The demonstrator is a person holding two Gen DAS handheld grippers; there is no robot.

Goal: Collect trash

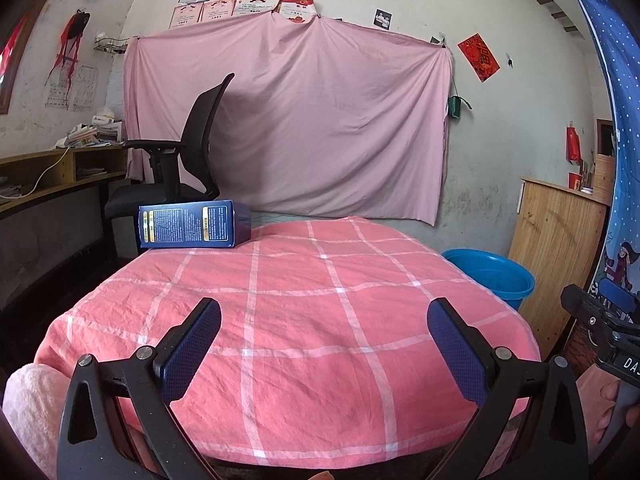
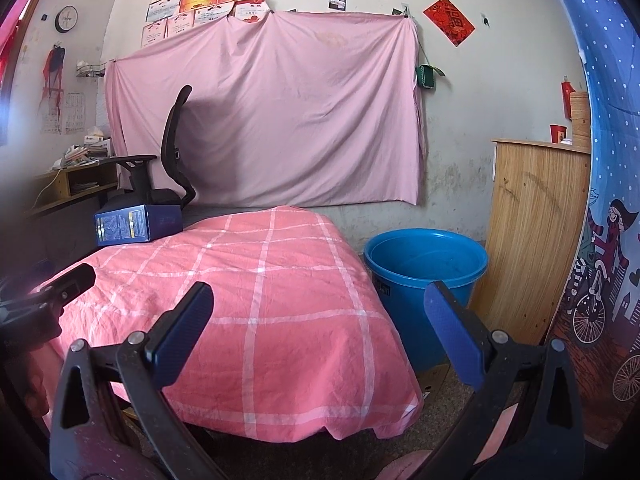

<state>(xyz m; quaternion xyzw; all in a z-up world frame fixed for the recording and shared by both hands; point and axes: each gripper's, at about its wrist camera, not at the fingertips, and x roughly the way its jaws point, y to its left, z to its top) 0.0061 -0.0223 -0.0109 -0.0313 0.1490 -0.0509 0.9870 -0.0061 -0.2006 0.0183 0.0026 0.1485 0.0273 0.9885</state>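
Observation:
A dark blue carton box (image 1: 194, 225) lies on its side at the far left corner of the table with the pink checked cloth (image 1: 320, 312); it also shows in the right wrist view (image 2: 138, 225). A blue plastic bucket (image 2: 426, 276) stands on the floor right of the table, and its rim shows in the left wrist view (image 1: 490, 272). My left gripper (image 1: 324, 320) is open and empty over the table's near edge. My right gripper (image 2: 318, 306) is open and empty over the table's right front corner, near the bucket.
A black office chair (image 1: 188, 156) stands behind the table on the left beside a wooden desk (image 1: 60, 176). A wooden cabinet (image 2: 536, 240) stands right of the bucket. A pink sheet (image 1: 288, 120) hangs on the back wall. A blue patterned curtain (image 2: 608, 200) hangs at the right.

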